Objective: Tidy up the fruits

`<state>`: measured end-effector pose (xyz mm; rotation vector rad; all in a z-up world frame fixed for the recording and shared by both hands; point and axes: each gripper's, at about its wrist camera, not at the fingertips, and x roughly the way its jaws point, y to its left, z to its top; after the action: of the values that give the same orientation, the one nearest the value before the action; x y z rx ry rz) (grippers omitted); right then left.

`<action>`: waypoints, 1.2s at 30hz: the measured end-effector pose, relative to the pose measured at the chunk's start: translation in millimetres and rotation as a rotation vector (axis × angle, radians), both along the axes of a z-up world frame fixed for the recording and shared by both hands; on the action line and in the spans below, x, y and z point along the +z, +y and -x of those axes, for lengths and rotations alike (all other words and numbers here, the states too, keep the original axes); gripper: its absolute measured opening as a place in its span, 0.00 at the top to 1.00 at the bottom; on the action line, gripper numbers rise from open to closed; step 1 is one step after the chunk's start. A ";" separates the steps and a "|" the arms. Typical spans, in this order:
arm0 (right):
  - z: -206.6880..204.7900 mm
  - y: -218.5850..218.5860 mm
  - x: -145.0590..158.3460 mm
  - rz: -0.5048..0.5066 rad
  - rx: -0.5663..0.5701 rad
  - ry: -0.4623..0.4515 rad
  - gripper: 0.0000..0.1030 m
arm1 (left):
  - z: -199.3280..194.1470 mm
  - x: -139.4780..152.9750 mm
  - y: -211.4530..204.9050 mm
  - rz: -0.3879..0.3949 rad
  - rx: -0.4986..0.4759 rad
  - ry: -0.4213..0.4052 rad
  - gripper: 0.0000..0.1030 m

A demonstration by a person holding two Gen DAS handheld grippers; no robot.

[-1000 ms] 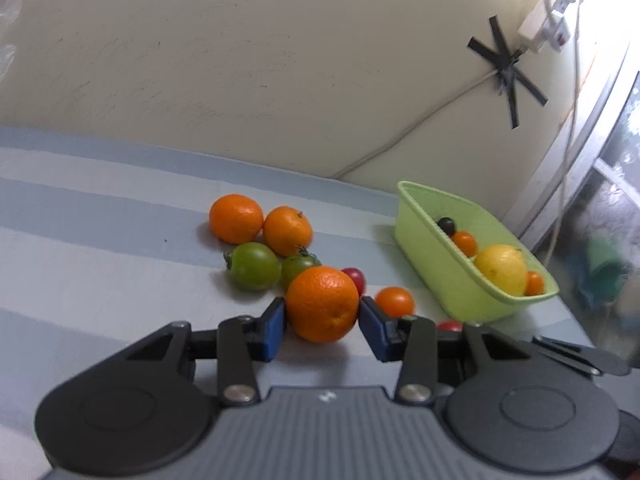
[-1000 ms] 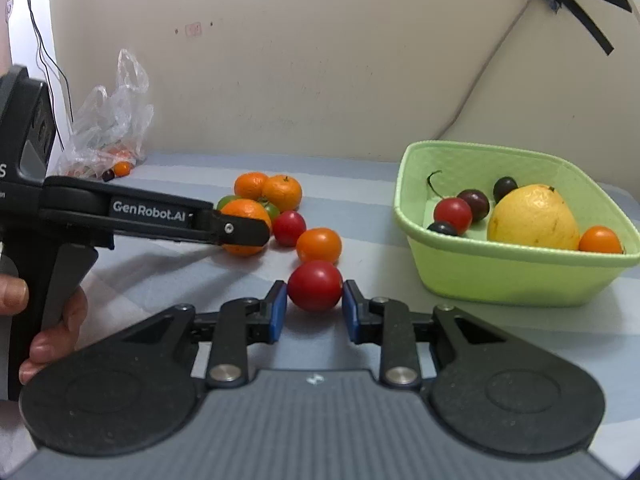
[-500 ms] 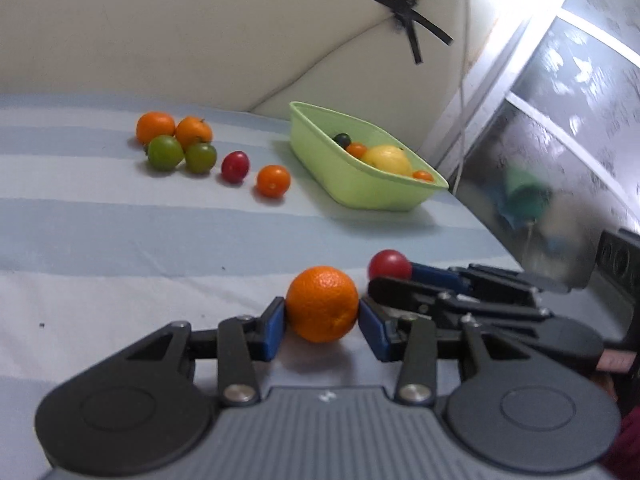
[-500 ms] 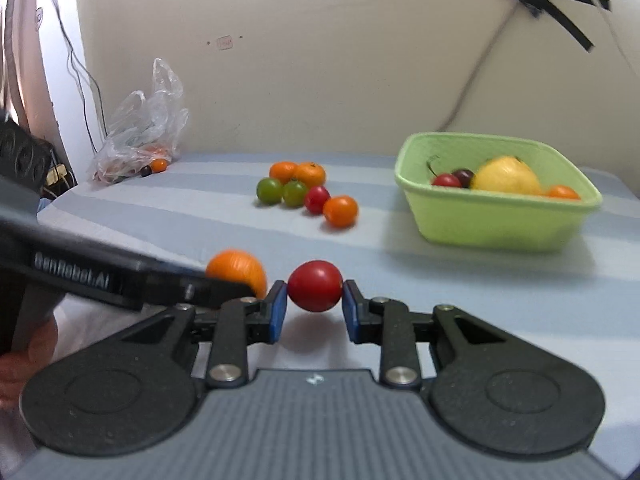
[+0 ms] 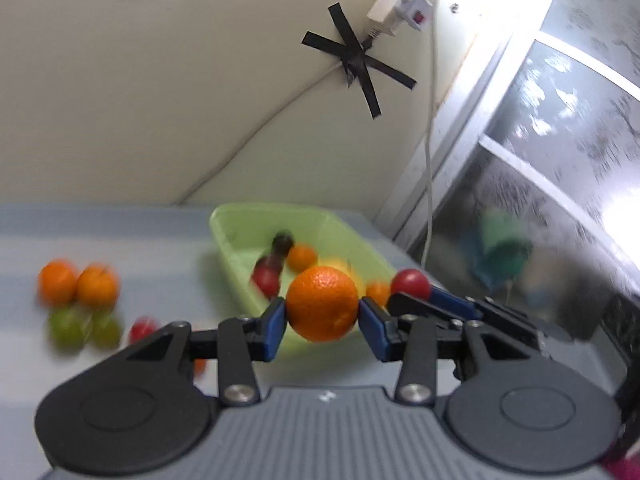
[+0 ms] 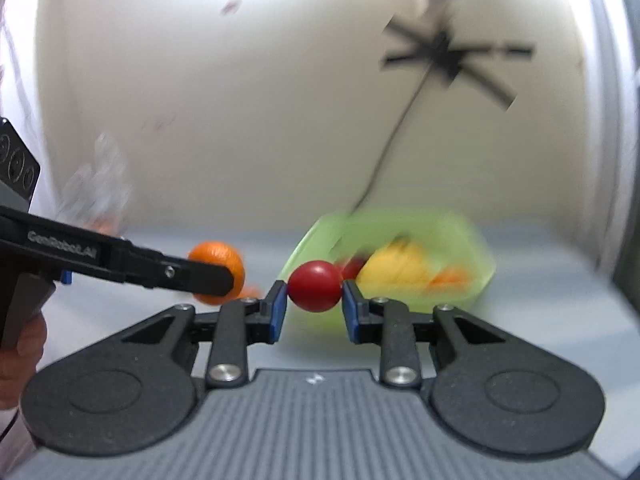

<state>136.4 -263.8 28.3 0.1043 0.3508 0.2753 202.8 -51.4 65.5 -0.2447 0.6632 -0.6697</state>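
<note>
Right wrist view, left gripper [image 6: 224, 276] marked "GenRobot.AI" clamping orange [image 6: 218, 260], right gripper [image 6: 315, 307] clamping red tomato [image 6: 315, 286].

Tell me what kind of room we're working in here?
Likely a room in a home, not a lab. The fruit lies on a blue-striped cloth surface, a power strip hangs on the plain cream wall with its cable held by black tape, and a window stands at right.

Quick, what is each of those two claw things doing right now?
Left gripper: closed on an orange.
Right gripper: closed on a small red fruit.
</note>
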 end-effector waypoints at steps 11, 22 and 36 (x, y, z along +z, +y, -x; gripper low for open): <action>-80.3 -43.8 -38.1 -0.025 -0.184 0.070 0.66 | -82.4 -34.8 -60.2 -0.069 0.035 0.084 0.57; -34.8 -36.7 -14.6 -0.099 -0.209 -0.144 0.49 | -5.9 12.9 29.1 0.048 0.094 -0.071 0.50; 52.5 76.3 -25.2 -0.096 0.197 0.082 0.56 | 113.6 -50.6 137.0 -0.249 0.442 0.017 0.46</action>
<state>83.9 -187.4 3.1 0.1761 0.4305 0.4835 89.2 85.5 15.0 -0.1575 0.6739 -0.1597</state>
